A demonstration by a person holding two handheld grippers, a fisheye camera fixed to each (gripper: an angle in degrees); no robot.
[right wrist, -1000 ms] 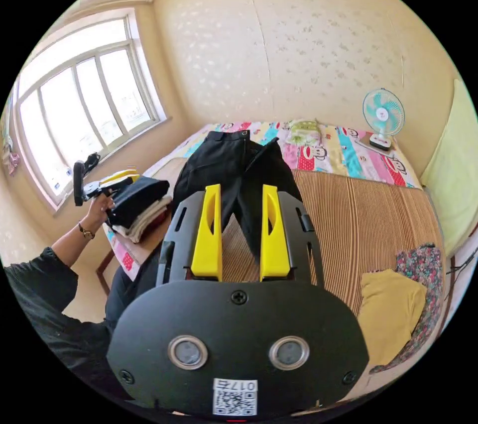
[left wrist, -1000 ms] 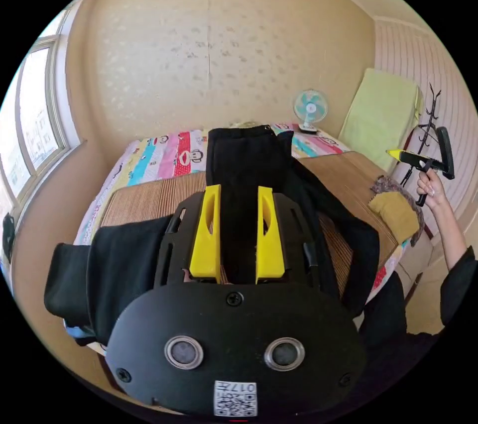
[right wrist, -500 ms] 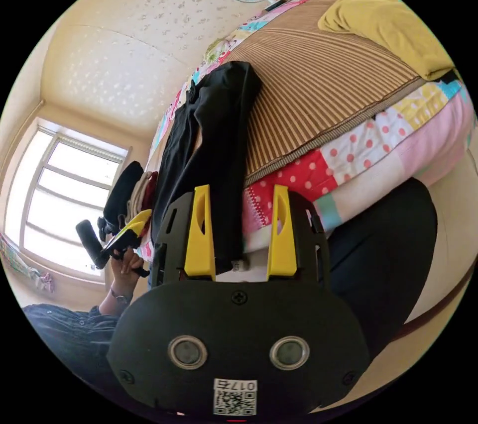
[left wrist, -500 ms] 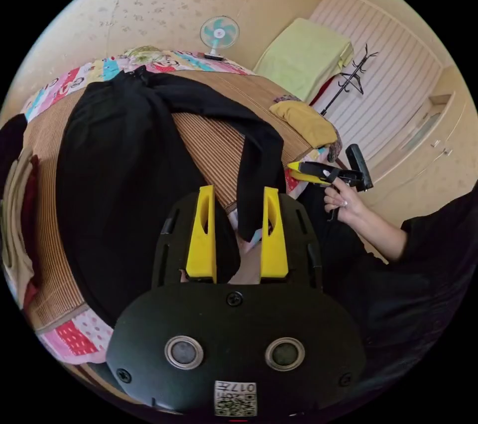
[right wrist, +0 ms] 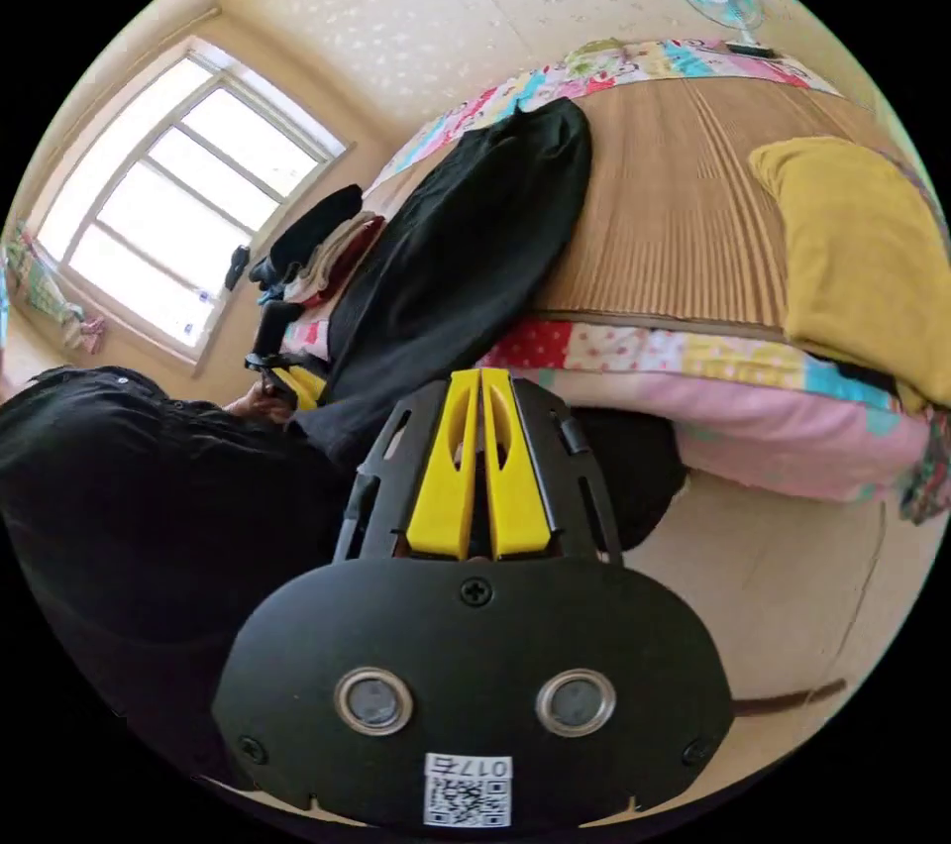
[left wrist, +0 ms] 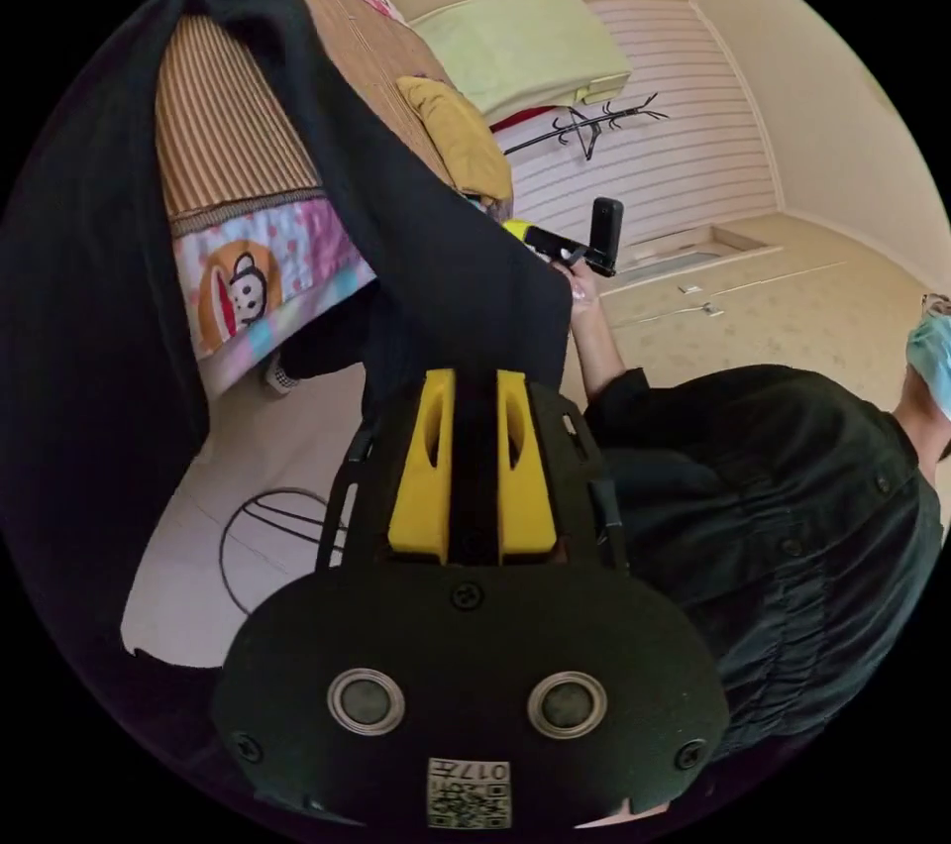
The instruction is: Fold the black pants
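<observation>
Black pants point(left wrist: 436, 269) clamped in left gripper point(left wrist: 473, 380) jaws, right gripper point(right wrist: 480, 378) jaws closed, seemingly empty.

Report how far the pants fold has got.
Done: the black pants lie lengthwise on the striped mat, leg ends hanging off the bed edge. In hand: the left gripper is shut on one leg end; the right gripper has its jaws closed, whether on cloth is unclear. Left: no fold shows yet.

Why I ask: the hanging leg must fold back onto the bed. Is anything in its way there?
Nothing visible does. The left tool pinches the pants; the striped mat beside them lies bare, and the yellow cloth sits apart at its other side.
</observation>
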